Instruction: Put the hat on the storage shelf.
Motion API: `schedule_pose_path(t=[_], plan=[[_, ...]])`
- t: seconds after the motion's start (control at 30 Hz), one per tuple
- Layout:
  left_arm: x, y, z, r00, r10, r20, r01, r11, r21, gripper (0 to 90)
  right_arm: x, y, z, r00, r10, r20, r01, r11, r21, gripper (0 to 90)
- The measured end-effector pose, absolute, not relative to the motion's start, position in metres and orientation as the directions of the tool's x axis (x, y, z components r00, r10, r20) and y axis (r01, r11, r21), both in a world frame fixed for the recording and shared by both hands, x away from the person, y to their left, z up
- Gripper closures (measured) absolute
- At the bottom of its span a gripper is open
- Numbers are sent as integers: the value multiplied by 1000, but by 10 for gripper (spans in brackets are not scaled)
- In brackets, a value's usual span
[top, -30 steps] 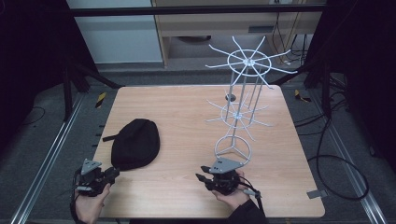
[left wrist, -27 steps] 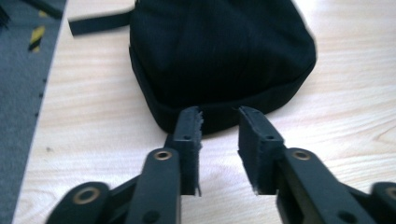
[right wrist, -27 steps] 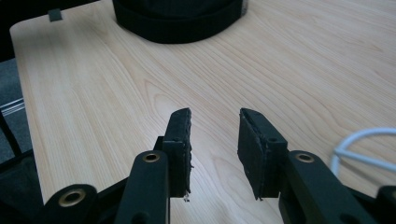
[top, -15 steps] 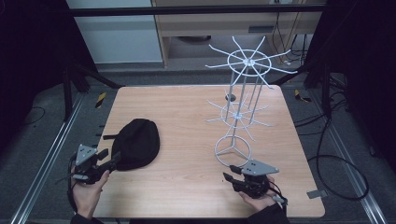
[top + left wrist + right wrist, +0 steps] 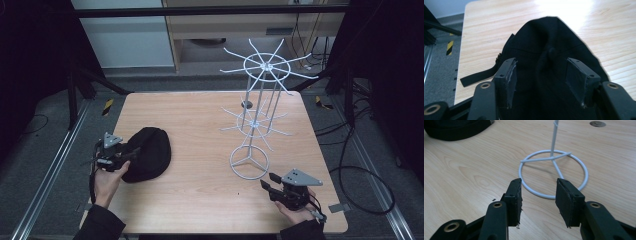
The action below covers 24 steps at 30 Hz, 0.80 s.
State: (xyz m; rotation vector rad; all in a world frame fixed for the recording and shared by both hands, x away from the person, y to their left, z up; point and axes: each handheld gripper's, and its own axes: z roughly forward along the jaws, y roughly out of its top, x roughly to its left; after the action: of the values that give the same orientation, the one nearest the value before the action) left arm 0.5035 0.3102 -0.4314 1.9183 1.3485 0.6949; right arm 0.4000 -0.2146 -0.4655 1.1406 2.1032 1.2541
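Left gripper closing in on the black cap

Nearest the person, the right gripper sits low at the front right of the counter, its jaws parted wide with nothing between them; in the right gripper view they point at the ring foot of the white wire rack, close to it but not touching. At the front left, the left gripper has its jaws spread wide around the near edge of the black cap, which lies flat on the counter at its left side; whether the pads already touch the cloth is hard to tell, and nothing is clamped yet.

The step in hand looks like taking hold of the cap. To do it well, the jaws should bite a firm fold of the crown or the rim rather than loose cloth, low enough to gather a double layer, and close fully before any lift, so that the limp fabric does not slide out. The strap trailing to the side should be left free.

Farther back, the rack rises in two tiers of spokes, all bare.

Count: one cap, one rack, two grippers, one small metal disc set in the counter beyond the rack
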Motion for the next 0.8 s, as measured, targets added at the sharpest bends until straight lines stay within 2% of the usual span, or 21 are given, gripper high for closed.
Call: schedule_pose_path(t=[0.13, 0.23, 0.43, 0.53, 0.63, 0.8], plan=[[513, 308, -440, 338, 940, 46, 609, -256, 751, 435, 401, -219, -467, -554, 831, 44, 438, 246, 865, 547], [518, 307, -446, 344, 938, 35, 628, -257, 734, 490, 402, -220, -468, -549, 835, 36, 438, 250, 864, 540], [521, 308, -451, 351, 936, -38, 658, -218, 721, 727, 404, -221, -469, -543, 838, 41, 445, 247, 861, 535], [516, 309, -446, 354, 934, -49, 644, -205, 737, 812, 405, -222, -471, -538, 841, 49, 453, 240, 859, 530], [509, 308, -441, 350, 936, -42, 631, -203, 748, 849, 406, -223, -473, -536, 843, 51, 458, 239, 856, 524], [497, 308, -428, 363, 930, -52, 591, -187, 785, 856, 406, -224, -474, -531, 846, 51, 459, 236, 856, 510]])
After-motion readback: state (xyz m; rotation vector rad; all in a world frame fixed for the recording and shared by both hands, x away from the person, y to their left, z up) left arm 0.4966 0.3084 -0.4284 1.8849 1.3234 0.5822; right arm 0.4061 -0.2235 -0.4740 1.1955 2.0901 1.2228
